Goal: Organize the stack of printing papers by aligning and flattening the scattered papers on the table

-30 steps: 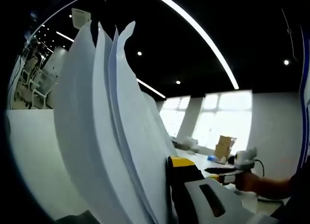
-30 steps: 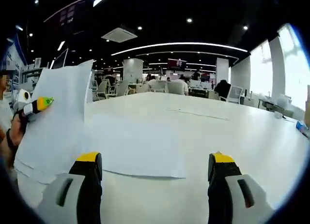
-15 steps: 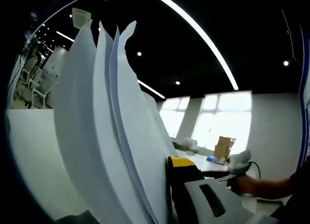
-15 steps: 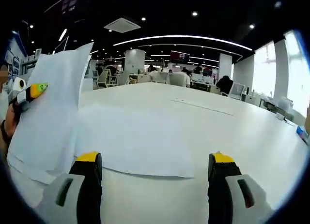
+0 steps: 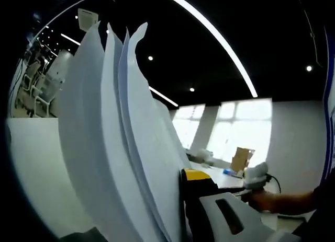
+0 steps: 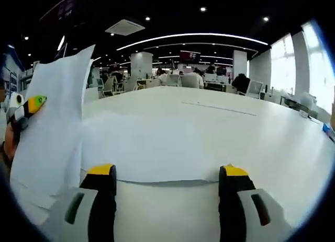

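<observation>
Left gripper [image 5: 183,210]: jaws clenched on upright fanned papers [image 5: 112,148]. Right gripper [image 6: 167,174]: jaws spread apart, at near edge of flat sheet [image 6: 152,148] on white surface [image 6: 251,132].

A broad white table [image 6: 225,132] stretches back toward a dim open office with a black ceiling [image 6: 172,14], small round downlights and long curved light strips [image 6: 193,37]. White office chairs [image 6: 180,81] and a white column [image 6: 140,67] stand behind. Bright windows [image 5: 246,129] line the wall, with a brown cardboard box [image 5: 241,159] beneath.
</observation>
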A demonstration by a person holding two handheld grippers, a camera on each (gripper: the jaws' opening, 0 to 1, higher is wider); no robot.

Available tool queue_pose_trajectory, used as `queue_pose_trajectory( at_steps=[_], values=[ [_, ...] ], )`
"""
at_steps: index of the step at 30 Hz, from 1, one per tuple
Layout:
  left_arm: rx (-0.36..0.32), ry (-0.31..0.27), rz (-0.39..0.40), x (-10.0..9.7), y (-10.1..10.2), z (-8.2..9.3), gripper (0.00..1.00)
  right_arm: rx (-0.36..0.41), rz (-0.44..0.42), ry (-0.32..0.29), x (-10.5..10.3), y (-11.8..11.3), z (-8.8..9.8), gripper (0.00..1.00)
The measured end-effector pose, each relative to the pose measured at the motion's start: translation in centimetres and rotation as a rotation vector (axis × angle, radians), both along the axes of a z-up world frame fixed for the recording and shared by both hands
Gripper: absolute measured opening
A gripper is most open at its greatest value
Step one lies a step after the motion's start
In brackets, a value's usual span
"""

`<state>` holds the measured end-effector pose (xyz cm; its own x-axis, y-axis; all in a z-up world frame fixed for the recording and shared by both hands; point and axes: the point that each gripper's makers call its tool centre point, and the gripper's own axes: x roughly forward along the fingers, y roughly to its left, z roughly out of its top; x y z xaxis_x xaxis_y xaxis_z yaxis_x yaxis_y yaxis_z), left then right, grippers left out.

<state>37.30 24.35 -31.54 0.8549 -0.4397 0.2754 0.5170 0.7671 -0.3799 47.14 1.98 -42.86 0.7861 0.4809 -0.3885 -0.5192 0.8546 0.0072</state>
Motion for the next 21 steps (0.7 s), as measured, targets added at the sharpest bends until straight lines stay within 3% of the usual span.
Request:
queue_pose_trajectory(
  at_steps=[6, 11, 15, 21],
  values=[
    [0.000, -0.001, 0.000, 0.0, 0.1, 0.0, 0.08, 0.002, 0.024, -0.001, 0.5, 0.3, 0.1, 0.70],
    [-0.002, -0.002, 0.000, 0.0, 0.1, 0.1, 0.08, 0.006, 0.080, -0.018, 0.5, 1.3, 0.7, 0.51],
    [-0.002, -0.003, -0.001, 0.0, 0.2, 0.1, 0.08, 0.007, 0.079, -0.015, 0.9, 1.0, 1.1, 0.20],
    [-0.005, -0.005, -0.002, 0.1, 0.3, 0.1, 0.08, 0.009, 0.081, -0.015, 0.6, 1.2, 1.3, 0.12]
  ],
)
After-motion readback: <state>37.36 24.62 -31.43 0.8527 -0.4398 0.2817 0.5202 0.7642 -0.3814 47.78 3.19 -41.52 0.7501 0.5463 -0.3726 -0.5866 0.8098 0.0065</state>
